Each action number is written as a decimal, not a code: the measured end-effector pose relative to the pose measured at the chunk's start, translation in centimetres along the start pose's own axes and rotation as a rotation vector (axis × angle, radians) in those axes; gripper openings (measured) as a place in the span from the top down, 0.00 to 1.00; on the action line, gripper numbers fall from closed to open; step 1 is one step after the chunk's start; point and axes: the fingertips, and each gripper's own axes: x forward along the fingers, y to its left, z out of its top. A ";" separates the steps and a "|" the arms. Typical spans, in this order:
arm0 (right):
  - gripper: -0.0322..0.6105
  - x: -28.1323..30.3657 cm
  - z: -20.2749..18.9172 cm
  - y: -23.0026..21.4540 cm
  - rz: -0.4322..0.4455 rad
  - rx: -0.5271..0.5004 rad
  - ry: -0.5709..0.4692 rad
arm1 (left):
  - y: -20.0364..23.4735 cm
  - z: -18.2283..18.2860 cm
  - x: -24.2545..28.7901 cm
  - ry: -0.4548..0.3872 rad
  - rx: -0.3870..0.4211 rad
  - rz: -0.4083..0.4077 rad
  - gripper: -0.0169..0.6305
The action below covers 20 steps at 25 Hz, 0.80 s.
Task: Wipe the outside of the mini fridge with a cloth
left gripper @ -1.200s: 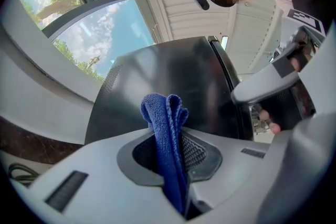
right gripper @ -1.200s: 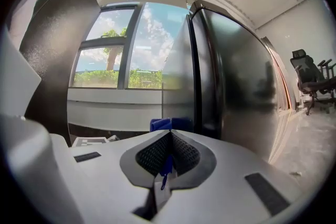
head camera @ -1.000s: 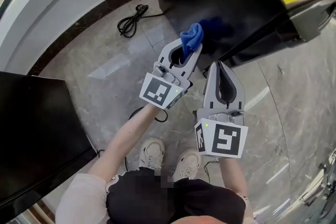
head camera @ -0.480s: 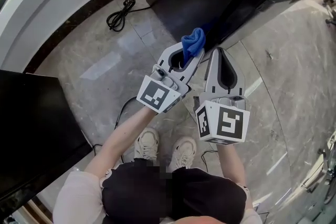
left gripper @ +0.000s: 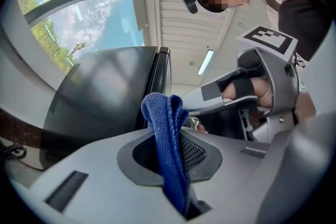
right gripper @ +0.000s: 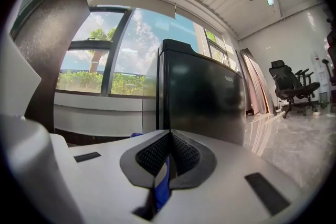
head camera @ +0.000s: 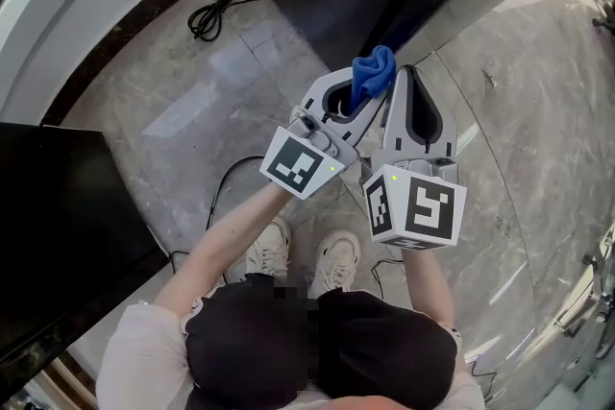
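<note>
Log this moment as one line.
left gripper: shut on blue cloth | right gripper: shut, tip beside cloth | blue cloth by mini fridge corner, contact unclear

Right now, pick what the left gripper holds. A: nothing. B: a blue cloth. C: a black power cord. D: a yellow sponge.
B: in the left gripper view the left gripper is shut on a blue cloth that sticks up from between its jaws.
</note>
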 end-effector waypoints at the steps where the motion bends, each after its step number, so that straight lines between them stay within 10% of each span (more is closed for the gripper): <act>1: 0.93 -0.1 0.1 0.0 -0.001 0.001 -0.001 | 0.0 0.0 0.0 0.000 -0.005 0.000 0.89; 20: 0.93 3.6 -2.0 5.6 0.147 -0.023 0.038 | 23.5 -0.8 -7.1 0.108 0.184 0.491 0.89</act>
